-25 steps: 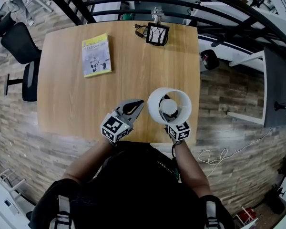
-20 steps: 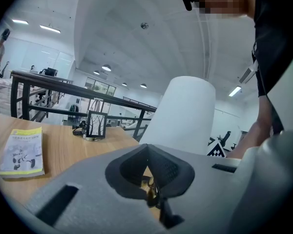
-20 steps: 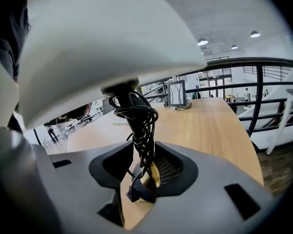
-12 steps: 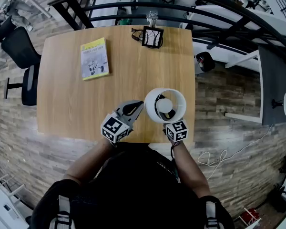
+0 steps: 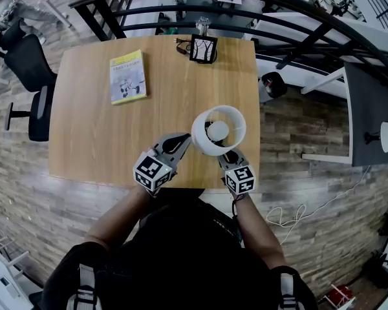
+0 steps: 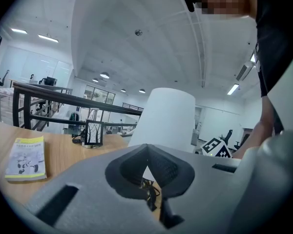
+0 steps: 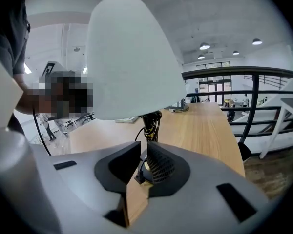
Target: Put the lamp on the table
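where the right gripper [image 7: 142, 154] took hold, its jaws, which had just been closing, stood narrow and pressed on the dark foot of the lamp [image 5: 218, 130], beside the stem with a cord [image 7: 151, 121] wound round it. left gripper [image 5: 181, 142]: jaws together, tips touching, just beside the lamp's white shade [image 6: 166, 118]. lamp: upright in the right gripper, over the near right part of the table [image 5: 97, 141]; whether its foot touched the wood could not be told. table, far side: one yellow booklet [image 5: 128, 76], lying flat towards the left; one black picture frame [image 5: 203, 48], standing at the far edge. beyond the table: a dark railing [image 5: 149, 8]. left of the table: a black office chair [image 5: 26, 63].
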`<control>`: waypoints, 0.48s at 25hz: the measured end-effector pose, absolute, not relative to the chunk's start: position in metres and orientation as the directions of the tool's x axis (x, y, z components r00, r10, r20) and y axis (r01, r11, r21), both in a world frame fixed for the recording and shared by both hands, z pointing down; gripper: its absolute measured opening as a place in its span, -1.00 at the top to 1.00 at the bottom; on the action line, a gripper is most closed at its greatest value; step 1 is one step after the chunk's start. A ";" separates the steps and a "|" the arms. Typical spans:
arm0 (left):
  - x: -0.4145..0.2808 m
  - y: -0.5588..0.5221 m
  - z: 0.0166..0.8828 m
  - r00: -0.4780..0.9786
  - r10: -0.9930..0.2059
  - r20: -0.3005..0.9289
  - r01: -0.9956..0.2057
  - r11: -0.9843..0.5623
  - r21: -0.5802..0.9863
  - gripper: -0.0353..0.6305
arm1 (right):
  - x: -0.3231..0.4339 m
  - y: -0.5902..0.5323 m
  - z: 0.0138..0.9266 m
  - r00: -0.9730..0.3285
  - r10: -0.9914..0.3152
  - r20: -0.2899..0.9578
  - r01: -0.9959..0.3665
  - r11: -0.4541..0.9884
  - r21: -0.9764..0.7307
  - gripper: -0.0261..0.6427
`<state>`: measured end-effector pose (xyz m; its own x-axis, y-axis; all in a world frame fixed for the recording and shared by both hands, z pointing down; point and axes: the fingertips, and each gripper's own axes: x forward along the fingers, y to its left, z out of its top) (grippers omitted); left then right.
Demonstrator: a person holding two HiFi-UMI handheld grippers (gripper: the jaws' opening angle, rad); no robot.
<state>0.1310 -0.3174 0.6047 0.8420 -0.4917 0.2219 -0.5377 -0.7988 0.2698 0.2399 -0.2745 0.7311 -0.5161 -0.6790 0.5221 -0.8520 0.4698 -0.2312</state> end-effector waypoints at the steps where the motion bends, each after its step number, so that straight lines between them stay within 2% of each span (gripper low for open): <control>1: 0.130 -0.311 0.602 0.841 -0.495 0.220 -0.540 -0.799 0.266 0.87 | 0.239 -0.269 0.728 -0.519 -0.680 0.518 -0.850 0.475 -0.229 0.78; 12: 0.131 -0.245 0.578 0.823 -0.539 0.177 -0.567 -0.790 0.232 0.87 | 0.240 -0.212 0.680 -0.539 -0.713 0.450 -0.836 0.518 -0.180 0.87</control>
